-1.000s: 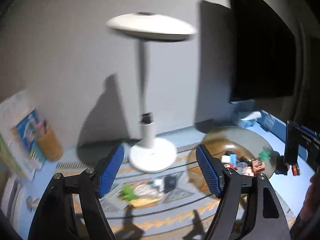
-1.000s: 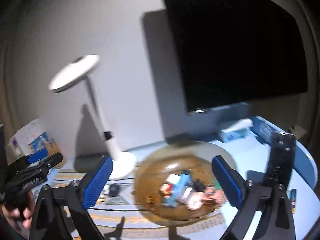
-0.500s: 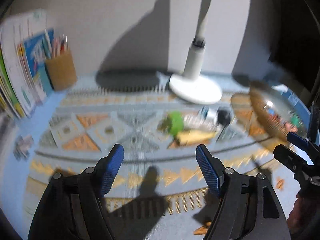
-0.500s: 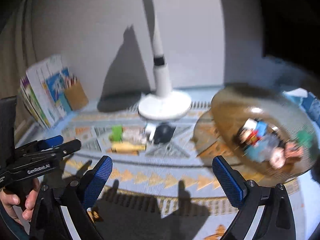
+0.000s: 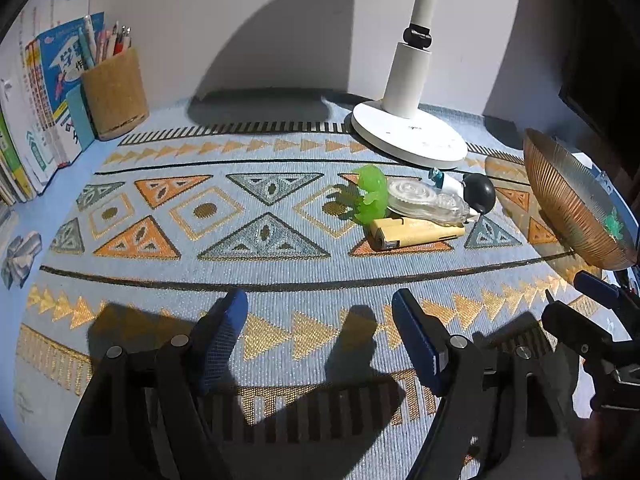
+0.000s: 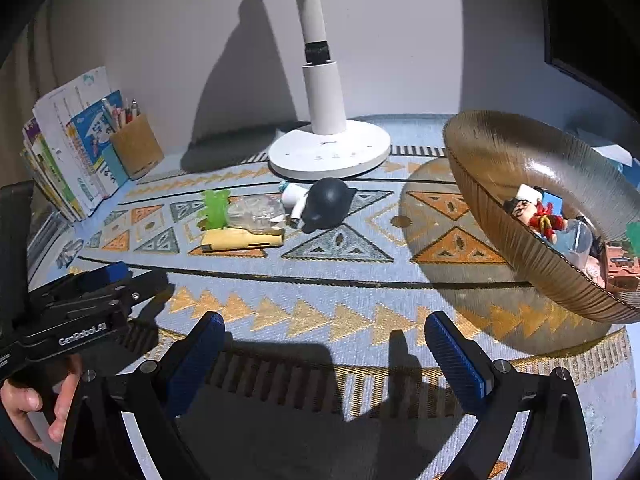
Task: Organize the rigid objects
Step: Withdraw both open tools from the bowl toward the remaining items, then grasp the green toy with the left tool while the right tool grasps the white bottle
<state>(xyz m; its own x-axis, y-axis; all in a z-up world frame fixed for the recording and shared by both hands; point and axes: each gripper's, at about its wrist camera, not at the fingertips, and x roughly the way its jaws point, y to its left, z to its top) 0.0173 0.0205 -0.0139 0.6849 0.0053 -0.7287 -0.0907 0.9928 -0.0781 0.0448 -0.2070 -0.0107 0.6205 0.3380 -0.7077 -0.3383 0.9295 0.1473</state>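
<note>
A small pile lies on the patterned mat in front of the lamp base: a green figure [image 5: 370, 194] [image 6: 216, 206], a clear tape dispenser [image 5: 426, 200] [image 6: 256, 212], a yellow lighter-like bar [image 5: 416, 234] [image 6: 242, 240], a black rounded object [image 5: 480, 192] [image 6: 328, 202] and a small white tube [image 6: 294, 196]. A ribbed amber bowl [image 6: 500, 160] [image 5: 560, 196] at the right holds several toys, among them a red and white figure [image 6: 536, 212]. My left gripper [image 5: 320, 328] is open and empty, low over the mat. My right gripper [image 6: 324, 344] is open and empty, beside the bowl.
A white desk lamp [image 5: 408, 136] [image 6: 328, 148] stands at the back. A cork pen holder [image 5: 114, 96] [image 6: 136, 146] and upright books [image 5: 32, 92] stand at the back left. A dark monitor [image 6: 592, 20] hangs at the right. The left gripper shows in the right wrist view [image 6: 88, 296].
Both grippers have tilted down and come lower toward the mat. The view went from the lamp head and wall to the mat and pile. Both stayed open.
</note>
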